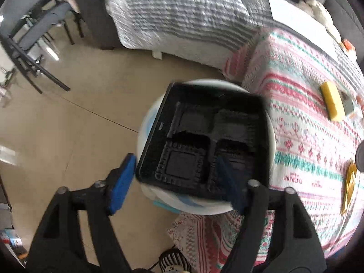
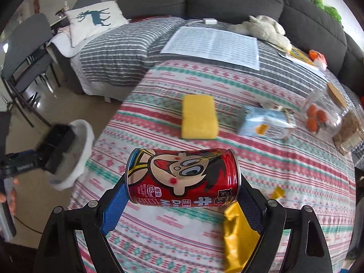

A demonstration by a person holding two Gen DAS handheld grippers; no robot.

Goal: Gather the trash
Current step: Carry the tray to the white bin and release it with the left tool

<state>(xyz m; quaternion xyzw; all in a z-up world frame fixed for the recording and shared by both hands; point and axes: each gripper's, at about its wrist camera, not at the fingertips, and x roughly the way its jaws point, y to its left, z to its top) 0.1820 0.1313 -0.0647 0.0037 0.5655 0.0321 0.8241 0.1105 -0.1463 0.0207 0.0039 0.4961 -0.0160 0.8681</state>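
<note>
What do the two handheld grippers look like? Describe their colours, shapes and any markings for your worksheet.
The left gripper and the right gripper match. Each has black angular plastic arms with triangular cut-outs and round silver pivot bolts, and flat rectangular blue pads line the fingers. Seen from the right wrist view, the left one's dark body bears small white lettering, too blurred to read.

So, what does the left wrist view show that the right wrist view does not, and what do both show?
Only the left wrist view looks down into the black tray, showing its four compartments. Only the right wrist view shows the red can between the right gripper pads, the blue carton and the jar. Both show the tray over the white bin, the left gripper and the yellow sponge.
</note>
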